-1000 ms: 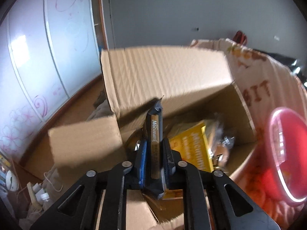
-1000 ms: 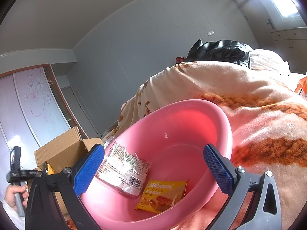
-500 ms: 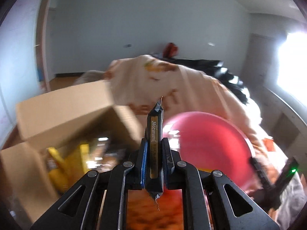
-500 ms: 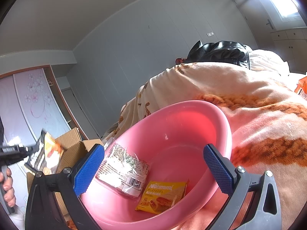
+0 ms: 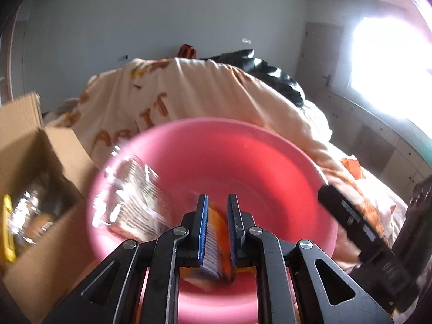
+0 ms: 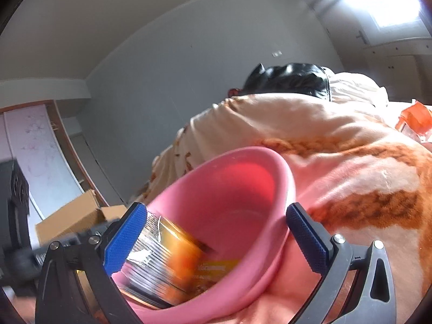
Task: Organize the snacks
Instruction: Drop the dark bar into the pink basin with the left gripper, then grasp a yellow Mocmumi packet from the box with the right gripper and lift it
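A pink plastic basin [image 5: 259, 167] sits on the blanket-covered bed; it also shows in the right wrist view [image 6: 243, 189]. My left gripper [image 5: 217, 213] is over the basin's near rim, its jaws a little apart, with a yellow-orange snack packet [image 5: 216, 245] between and below them, blurred. In the right wrist view the same packet [image 6: 172, 256] is inside the basin, over another yellow packet [image 6: 216, 268]. A clear crinkly packet [image 5: 135, 197] lies at the basin's left. My right gripper [image 6: 213, 240] is open and empty, straddling the basin.
An open cardboard box [image 5: 29, 189] with more snacks stands left of the basin. The cream and orange blanket [image 6: 351, 178] covers the bed, with a black jacket [image 6: 291, 78] behind and an orange packet [image 6: 414, 116] at far right. The right gripper's body [image 5: 378, 243] is beside the basin.
My left gripper swung from the cardboard box to over the basin, its jaws opened slightly, and the packet has slipped down into the basin. The right gripper moved closer to the basin.
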Demonstrator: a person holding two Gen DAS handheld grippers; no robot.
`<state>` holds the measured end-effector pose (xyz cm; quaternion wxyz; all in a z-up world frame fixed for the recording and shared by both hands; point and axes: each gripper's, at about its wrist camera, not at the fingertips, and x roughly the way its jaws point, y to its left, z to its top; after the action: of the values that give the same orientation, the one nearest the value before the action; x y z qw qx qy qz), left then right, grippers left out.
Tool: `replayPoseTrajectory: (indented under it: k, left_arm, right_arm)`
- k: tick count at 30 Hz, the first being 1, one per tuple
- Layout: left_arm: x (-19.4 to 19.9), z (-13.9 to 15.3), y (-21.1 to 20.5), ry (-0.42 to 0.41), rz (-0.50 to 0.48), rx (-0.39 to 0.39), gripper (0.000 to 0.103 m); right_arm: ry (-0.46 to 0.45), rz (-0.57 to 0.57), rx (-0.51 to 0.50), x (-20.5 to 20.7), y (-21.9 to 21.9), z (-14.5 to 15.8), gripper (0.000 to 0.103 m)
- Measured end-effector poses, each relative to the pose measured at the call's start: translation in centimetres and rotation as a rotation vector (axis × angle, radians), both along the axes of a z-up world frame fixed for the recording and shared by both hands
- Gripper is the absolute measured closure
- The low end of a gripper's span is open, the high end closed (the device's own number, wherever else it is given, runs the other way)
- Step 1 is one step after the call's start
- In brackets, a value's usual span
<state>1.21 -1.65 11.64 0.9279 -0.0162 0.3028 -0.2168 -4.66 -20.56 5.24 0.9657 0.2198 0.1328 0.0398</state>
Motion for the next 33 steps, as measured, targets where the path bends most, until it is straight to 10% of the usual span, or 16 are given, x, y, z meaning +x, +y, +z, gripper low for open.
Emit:
replayPoseTrajectory:
  k: [9, 12, 13, 14, 17, 18, 29, 33]
  left_arm:
    - [-2.5, 0.6, 2.3, -0.007, -0.066, -0.087, 0.092]
    - [-4.3, 1.8, 5.9, -0.030, -0.042, -0.135, 0.060]
    - [-5.0, 2.2, 7.3, -0.050, -0.012, -0.150, 0.025]
    - [-5.8, 2.7, 9.3, -0.080, 0.021, -0.185, 0.013]
    - [-7.5, 4.2, 15.0, -0.128, 0.108, -0.286, 0.013]
    - [-7.8, 4.8, 17.1, -0.139, 0.154, -0.306, 0.013]
    - [-12.0, 5.8, 31.2, -0.220, 0.594, -0.354, 0.007]
    - [-12.0, 4.7, 32.0, -0.208, 0.598, -0.364, 0.005]
  right_arm:
    - [-0.137, -0.038, -0.109, -2.3, 1.3, 1.3, 0.000]
    - [-0.191, -0.033, -0.169, -3.1, 2.3, 2.1, 0.000]
    - [-0.202, -0.023, -0.190, -3.2, 2.7, 2.3, 0.000]
    - [-0.215, 0.000, -0.214, -3.3, 3.4, 2.7, 0.001]
    - [-0.222, 0.094, -0.247, -3.2, 5.3, 3.9, 0.028]
    - [-0.210, 0.133, -0.258, -3.0, 6.3, 4.5, 0.045]
    - [0.157, 0.822, -0.248, 7.2, 20.8, 5.9, 0.047]
    - [0.335, 0.948, -0.363, 10.9, 26.6, 2.0, 0.082]
